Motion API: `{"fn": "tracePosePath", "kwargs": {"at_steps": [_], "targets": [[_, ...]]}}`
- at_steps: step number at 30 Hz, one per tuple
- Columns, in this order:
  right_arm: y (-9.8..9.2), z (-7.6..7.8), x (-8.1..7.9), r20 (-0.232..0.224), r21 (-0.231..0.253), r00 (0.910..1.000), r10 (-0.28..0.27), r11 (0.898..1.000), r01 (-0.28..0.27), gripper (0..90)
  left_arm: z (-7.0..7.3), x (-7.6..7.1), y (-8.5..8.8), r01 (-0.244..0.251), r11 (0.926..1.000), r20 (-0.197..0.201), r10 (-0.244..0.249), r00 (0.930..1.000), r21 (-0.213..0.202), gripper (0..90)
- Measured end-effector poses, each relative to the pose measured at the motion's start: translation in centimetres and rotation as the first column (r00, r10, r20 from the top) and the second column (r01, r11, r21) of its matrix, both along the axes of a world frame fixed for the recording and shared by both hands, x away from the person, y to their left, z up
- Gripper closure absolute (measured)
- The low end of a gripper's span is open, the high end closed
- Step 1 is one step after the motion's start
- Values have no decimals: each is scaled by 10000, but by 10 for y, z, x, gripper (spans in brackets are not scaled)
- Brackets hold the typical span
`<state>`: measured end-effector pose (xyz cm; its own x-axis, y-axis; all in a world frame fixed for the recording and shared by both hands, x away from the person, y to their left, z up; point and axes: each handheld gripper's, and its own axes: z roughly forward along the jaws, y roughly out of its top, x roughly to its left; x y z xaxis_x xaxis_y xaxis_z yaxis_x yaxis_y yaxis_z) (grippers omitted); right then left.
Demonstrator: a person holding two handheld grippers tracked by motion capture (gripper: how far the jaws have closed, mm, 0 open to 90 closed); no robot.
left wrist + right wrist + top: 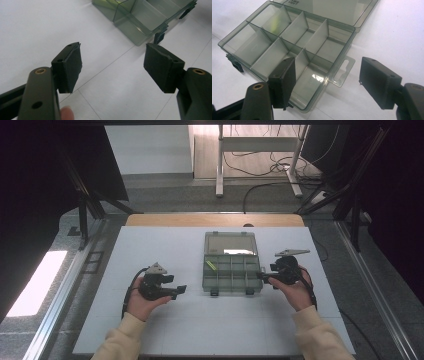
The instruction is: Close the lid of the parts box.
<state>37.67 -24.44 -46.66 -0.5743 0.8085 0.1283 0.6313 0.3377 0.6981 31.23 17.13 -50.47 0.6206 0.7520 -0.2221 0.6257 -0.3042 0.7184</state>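
Note:
An open, clear grey-green compartment box (231,275) lies mid-table, its lid (230,244) folded flat behind it. A small yellow-green item (211,265) sits in a far-left compartment (275,21). My left gripper (181,289) is held a little left of the box's near left corner (140,37), open (112,61) with only bare table between the pads. My right gripper (262,276) is at the box's right side, open (327,75). One of its pads hangs over a near compartment, the other over the table. The box's hang tab (342,71) lies below the gap, untouched.
The white table top (165,245) has wide free room around the box. Black latches (214,293) stick out at the box's near edge. Beyond the table stand a wooden strip (215,220), floor cables (260,185) and white desk legs (219,165).

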Motion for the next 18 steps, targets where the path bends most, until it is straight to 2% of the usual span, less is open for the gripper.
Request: {"fn": "tracePosePath", "kwargs": {"at_steps": [11, 14, 18], "targets": [[3, -2, 5, 44, -165, 10000, -12, 9999, 12, 263, 9, 8, -8, -29, 10000, 188, 31, 9998, -91, 293], [6, -3, 8, -21, -172, 10000, -5, 9999, 4, 255, 14, 14, -13, 8, 9994, 254, 1, 9997, -335, 295], [12, -4, 15, 19, -153, 10000, 84, 9998, -83, 246, 18, 26, -22, 50, 9993, 183, -43, 9998, -383, 292]]}}
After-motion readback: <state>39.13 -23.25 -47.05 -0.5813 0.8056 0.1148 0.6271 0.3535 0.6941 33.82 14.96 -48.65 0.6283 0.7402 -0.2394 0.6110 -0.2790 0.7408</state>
